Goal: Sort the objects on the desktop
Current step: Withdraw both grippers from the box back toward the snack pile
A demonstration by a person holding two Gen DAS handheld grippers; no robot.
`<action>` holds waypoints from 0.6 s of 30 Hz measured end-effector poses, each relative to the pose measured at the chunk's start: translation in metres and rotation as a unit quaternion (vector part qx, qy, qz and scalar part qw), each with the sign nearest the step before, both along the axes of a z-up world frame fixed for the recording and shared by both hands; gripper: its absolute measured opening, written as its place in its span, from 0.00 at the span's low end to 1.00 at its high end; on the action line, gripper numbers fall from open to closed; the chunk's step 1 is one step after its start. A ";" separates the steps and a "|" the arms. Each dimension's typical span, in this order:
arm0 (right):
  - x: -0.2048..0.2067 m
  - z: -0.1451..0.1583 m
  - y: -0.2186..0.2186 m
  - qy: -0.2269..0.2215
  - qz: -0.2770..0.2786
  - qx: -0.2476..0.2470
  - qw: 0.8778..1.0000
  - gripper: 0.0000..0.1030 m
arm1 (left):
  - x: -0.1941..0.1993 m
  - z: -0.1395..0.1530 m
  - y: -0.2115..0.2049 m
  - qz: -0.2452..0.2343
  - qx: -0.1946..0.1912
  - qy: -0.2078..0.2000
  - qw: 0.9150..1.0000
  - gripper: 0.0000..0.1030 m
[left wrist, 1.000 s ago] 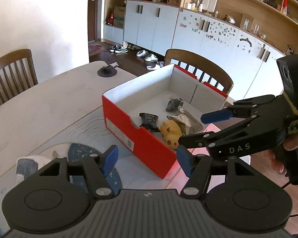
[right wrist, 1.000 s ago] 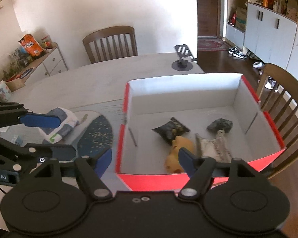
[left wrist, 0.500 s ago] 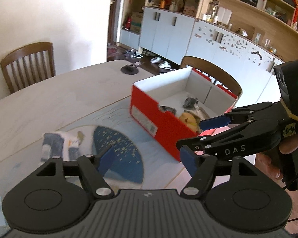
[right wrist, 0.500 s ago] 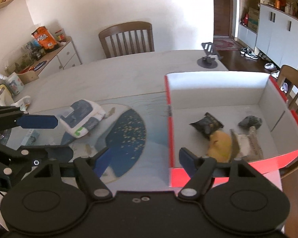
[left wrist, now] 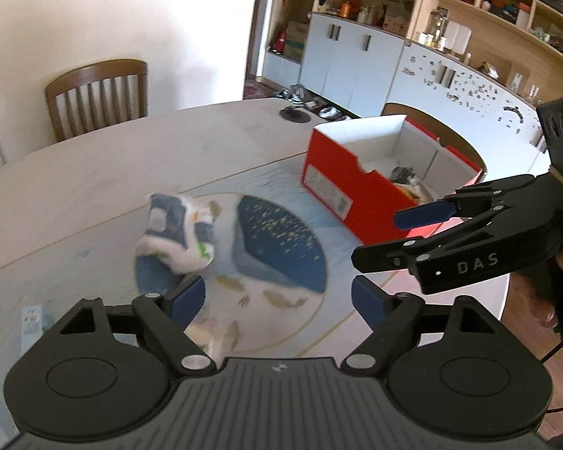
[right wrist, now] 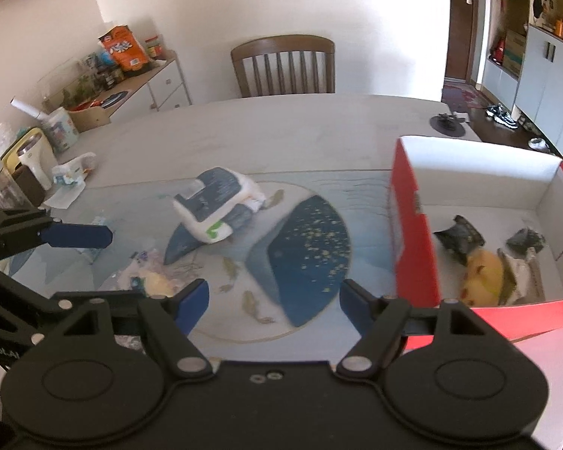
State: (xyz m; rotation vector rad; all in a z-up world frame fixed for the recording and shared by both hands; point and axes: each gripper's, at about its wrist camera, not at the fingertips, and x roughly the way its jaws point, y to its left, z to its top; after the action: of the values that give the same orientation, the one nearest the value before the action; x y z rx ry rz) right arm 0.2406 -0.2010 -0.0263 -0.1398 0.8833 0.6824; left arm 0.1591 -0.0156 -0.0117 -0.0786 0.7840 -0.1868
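Note:
A white and blue tissue pack (left wrist: 178, 230) lies on the blue patterned mat (left wrist: 281, 247); it also shows in the right wrist view (right wrist: 214, 208). A red cardboard box (left wrist: 356, 191) stands to the right and holds a yellow toy (right wrist: 482, 279) and dark and crumpled wrappers (right wrist: 458, 238). My left gripper (left wrist: 277, 298) is open and empty, near the tissue pack. My right gripper (right wrist: 274, 298) is open and empty above the mat, left of the box (right wrist: 413, 232). It also shows at the right of the left wrist view (left wrist: 390, 236).
A small yellow item and scraps (right wrist: 154, 281) lie on the mat's near left. A phone stand (right wrist: 446, 123) sits at the table's far edge. Chairs (right wrist: 285, 63) stand around the table. A side counter (right wrist: 105, 86) with snacks is at the left.
Both grippers have swung left, away from the box and over the mat. The tissue pack has come toward the middle of both views. Both stay open.

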 end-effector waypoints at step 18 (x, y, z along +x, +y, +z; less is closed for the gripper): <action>-0.033 -0.017 0.038 0.004 0.040 -0.006 0.999 0.77 | -0.055 -0.044 0.051 0.038 -0.011 0.022 0.999 1.00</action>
State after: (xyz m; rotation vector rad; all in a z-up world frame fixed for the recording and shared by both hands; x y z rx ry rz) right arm 0.2075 -0.1630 -0.0434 -0.1830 0.8924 0.7525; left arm 0.1040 0.0352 -0.0561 -0.1336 0.8214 -0.1218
